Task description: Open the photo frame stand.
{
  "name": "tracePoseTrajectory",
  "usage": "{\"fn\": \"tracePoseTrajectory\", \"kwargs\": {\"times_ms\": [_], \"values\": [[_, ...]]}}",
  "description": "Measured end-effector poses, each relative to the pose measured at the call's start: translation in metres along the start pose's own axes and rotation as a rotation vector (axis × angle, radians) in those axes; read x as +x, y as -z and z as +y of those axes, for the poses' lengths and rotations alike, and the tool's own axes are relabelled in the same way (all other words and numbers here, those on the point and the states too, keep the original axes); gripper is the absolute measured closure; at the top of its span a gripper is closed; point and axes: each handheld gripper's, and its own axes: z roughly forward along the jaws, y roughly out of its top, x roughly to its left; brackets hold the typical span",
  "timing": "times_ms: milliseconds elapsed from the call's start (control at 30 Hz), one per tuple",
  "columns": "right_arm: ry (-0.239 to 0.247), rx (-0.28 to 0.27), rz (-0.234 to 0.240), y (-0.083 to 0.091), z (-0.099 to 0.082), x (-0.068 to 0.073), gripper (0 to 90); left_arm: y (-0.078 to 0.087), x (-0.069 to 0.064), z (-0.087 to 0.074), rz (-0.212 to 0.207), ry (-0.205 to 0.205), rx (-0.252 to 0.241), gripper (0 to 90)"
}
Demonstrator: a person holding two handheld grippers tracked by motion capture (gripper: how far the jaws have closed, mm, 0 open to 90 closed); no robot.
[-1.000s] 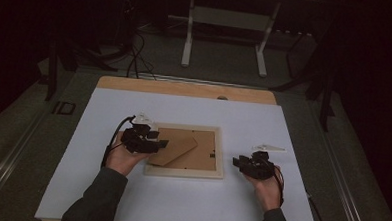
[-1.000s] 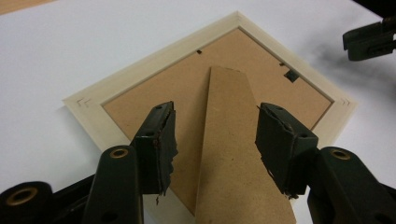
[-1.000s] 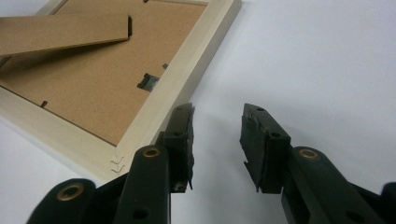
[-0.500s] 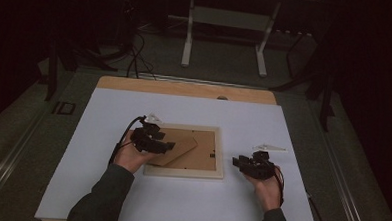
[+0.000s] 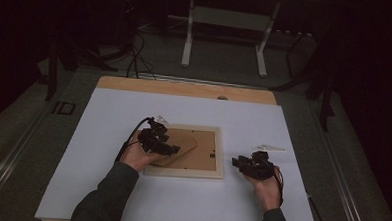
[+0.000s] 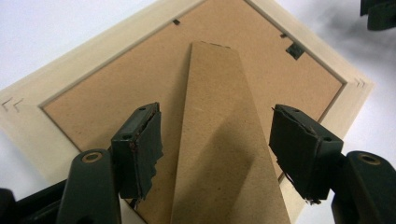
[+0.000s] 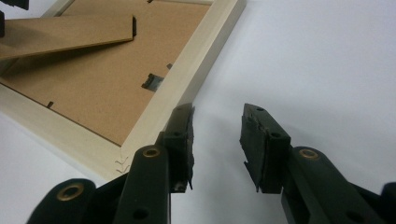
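A pale wooden picture frame (image 5: 184,170) lies face down on the white table (image 5: 108,116), its smooth brown cardboard stand (image 6: 219,140) between the left gripper (image 6: 215,140)'s jaws, which have just been opening and stand clear of it; the right gripper (image 7: 215,144) is released near the frame's corner.

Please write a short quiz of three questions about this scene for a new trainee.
1. True or false: the picture frame lies with its back upward.
2. What stands between the open jaws of the left tongs? A) a metal clip B) the cardboard stand C) a cable
3. On which side of the frame are the right tongs in the high view?

Key: 1 true. 2 B; the jaws have just been opening and do not press it. 3 To its right, over the white table.
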Motion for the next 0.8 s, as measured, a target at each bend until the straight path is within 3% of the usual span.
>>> {"fn": "tracePoseTrajectory", "kwargs": {"times_ms": [567, 800], "values": [[0.001, 0.001, -0.003, 0.000, 0.000, -0.001, 63.8, -0.019, -0.012, 0.013, 0.033, -0.085, 0.136, 38.1], [-0.001, 0.000, -0.005, 0.000, 0.000, -0.001, 63.7, -0.028, -0.011, 0.015, 0.036, -0.071, 0.193, 34.8]]}}
